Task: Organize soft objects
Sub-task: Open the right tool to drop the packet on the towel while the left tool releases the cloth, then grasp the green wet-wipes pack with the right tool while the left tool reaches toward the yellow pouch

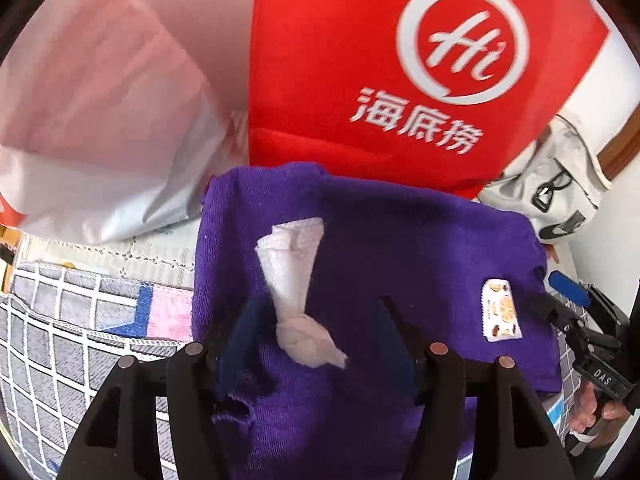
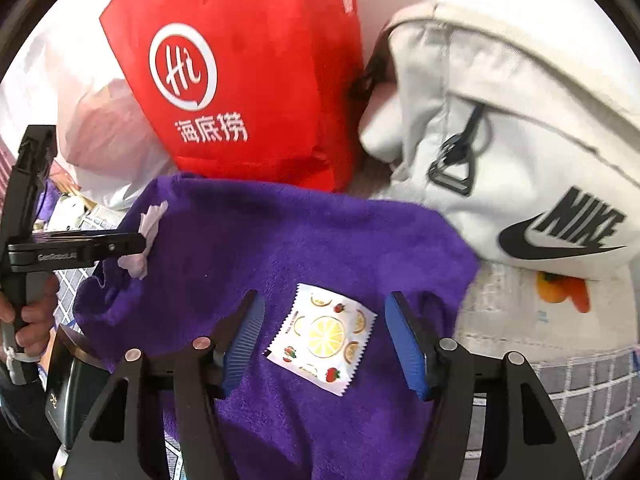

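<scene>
A purple towel lies spread on the bedding, and both grippers hover over it. A crumpled white tissue rests on the towel between the fingers of my left gripper; the jaws stand open and the pads do not touch it. In the right wrist view a small fruit-print sachet lies on the purple towel. It sits between the blue pads of my right gripper, which is open and clear of it. The left gripper shows at the left edge beside the tissue.
A red bag with a white logo stands behind the towel, with a translucent plastic bag to its left. A white sports bag lies to the right. Grid-patterned bedding surrounds the towel. A hand holds the left gripper's handle.
</scene>
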Action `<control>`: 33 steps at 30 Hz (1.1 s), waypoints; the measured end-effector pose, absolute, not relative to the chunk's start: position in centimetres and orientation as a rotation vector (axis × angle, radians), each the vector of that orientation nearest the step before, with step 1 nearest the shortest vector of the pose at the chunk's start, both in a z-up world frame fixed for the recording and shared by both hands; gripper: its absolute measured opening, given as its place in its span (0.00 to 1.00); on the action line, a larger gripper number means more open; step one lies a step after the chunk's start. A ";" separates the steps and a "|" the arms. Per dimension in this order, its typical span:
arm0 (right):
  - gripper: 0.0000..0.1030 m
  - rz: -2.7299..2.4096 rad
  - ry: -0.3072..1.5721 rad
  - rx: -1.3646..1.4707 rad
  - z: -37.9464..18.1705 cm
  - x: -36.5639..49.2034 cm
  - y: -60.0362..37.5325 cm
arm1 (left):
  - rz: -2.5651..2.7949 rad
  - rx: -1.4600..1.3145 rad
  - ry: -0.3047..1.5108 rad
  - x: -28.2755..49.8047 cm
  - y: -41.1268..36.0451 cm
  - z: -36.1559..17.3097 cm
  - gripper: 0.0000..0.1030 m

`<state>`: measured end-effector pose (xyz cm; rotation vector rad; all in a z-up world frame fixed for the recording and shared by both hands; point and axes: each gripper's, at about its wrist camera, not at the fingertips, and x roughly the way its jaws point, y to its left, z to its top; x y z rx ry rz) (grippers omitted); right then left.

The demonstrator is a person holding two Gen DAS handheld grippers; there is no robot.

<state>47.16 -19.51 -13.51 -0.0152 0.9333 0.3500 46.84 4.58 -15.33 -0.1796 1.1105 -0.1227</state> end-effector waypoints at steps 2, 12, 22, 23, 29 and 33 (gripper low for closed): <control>0.74 0.316 0.914 -0.026 -12.7 46.6 -19.7 | -0.115 -0.172 1.099 46.2 4.4 -14.5 0.59; 0.84 0.179 0.869 -0.053 -8.8 41.0 -20.8 | -0.077 -0.129 0.965 39.4 5.7 -8.7 0.59; 0.84 0.267 0.854 0.007 -7.6 31.4 -20.6 | -0.117 -0.170 0.940 30.5 6.8 -6.4 0.59; 0.84 0.268 0.857 0.004 -7.7 30.6 -20.4 | -0.123 -0.172 0.939 29.6 6.7 -6.3 0.59; 0.84 0.302 0.865 0.003 -8.7 24.7 -19.8 | -0.181 -0.192 0.942 24.4 5.8 -6.9 0.59; 0.84 0.349 0.859 0.032 -9.4 21.2 -19.6 | -0.206 -0.194 0.953 21.3 5.6 -8.1 0.59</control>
